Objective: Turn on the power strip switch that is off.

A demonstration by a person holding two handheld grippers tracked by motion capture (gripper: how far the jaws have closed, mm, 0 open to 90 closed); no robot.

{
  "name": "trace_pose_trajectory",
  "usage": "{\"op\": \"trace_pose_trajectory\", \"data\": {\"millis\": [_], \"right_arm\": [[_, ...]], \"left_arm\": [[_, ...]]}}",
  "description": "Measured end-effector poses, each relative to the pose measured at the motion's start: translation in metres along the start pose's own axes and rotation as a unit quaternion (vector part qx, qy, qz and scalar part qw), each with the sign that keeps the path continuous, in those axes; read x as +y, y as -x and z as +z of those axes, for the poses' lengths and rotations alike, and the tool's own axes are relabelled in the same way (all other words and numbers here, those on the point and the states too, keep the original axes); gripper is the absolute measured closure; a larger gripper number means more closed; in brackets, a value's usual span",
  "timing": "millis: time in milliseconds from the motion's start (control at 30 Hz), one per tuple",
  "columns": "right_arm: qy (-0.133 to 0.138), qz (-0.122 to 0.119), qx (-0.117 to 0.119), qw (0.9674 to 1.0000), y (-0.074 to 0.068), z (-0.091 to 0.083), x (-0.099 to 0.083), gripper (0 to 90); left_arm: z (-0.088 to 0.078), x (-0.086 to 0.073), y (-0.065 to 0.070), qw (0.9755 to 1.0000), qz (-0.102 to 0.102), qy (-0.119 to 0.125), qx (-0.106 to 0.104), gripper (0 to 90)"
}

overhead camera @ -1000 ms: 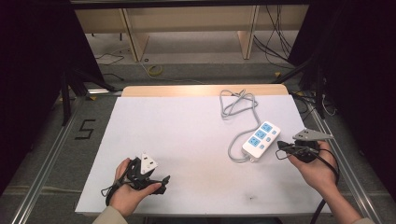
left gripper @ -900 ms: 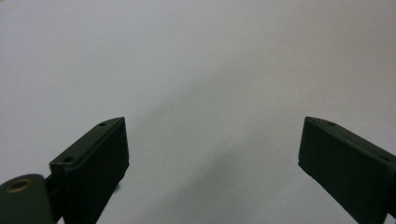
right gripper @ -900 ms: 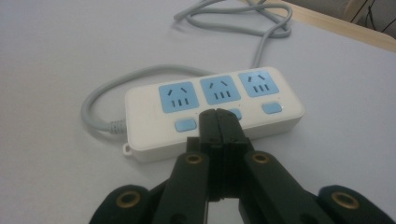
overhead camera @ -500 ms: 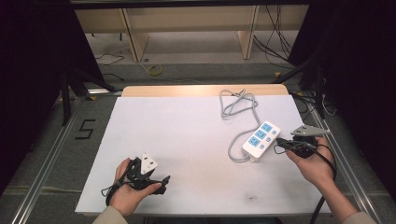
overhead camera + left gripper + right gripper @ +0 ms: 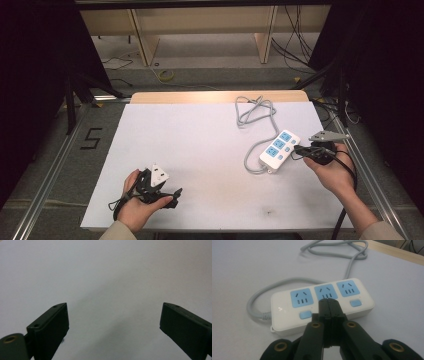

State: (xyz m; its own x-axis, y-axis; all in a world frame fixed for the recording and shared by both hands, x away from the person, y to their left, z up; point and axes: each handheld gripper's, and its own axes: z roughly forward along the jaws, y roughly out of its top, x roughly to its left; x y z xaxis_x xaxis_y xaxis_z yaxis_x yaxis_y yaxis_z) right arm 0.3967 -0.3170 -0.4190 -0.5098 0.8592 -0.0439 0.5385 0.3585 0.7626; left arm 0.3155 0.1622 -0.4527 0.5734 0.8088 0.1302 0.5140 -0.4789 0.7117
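Fingers (image 5: pixel 328 305) pressed together over the power strip (image 5: pixel 322 303).

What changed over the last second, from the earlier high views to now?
The right claw moved left toward the power strip, its shut jaws now at the strip's edge; nothing was taken hold of. The strip, its grey cable and the open left claw stayed put.

A white-topped desk (image 5: pixel 200 150) carries a white power strip (image 5: pixel 280 151) with three blue sockets. Its grey cable (image 5: pixel 256 111) loops from the strip's near end to behind it.
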Motion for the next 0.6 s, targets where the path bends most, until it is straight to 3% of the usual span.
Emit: {"op": "trace_pose_trajectory", "data": {"millis": [600], "right_arm": [[-0.006, 0.006, -0.002, 1.0, 0.0057, 0.0101, 0.0057, 90.0]], "left_arm": [[0.0008, 0.0002, 0.0008, 1.0, -0.001, -0.001, 0.0, 8.1]]}}
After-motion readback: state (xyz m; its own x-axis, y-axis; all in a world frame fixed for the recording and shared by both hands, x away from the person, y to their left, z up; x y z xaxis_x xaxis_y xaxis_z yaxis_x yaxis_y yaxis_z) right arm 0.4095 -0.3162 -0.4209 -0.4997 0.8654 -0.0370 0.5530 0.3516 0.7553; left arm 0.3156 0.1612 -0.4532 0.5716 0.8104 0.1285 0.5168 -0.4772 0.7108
